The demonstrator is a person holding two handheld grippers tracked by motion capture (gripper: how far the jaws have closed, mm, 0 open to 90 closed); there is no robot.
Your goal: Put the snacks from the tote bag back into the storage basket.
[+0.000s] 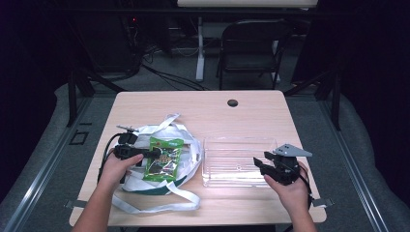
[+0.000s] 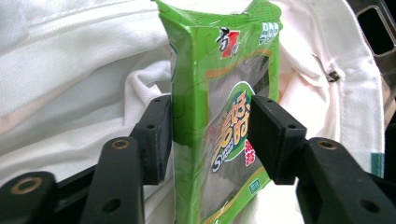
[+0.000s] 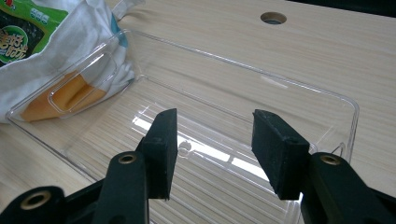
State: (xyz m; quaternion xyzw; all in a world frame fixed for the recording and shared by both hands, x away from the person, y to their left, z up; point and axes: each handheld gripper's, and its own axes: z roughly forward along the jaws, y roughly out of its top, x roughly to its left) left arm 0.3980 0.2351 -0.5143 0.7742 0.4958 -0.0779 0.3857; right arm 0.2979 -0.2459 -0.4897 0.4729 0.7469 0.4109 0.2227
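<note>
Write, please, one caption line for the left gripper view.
Left gripper closing its fingers on a green snack packet lying on a white cloth bag.

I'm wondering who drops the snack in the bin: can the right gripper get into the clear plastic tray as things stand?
Probably yes. The right gripper hovers at the clear tray, its jaws apart with nothing between them. The tray looks bare inside, and the green snack packet and white bag lie off to its side.
</note>
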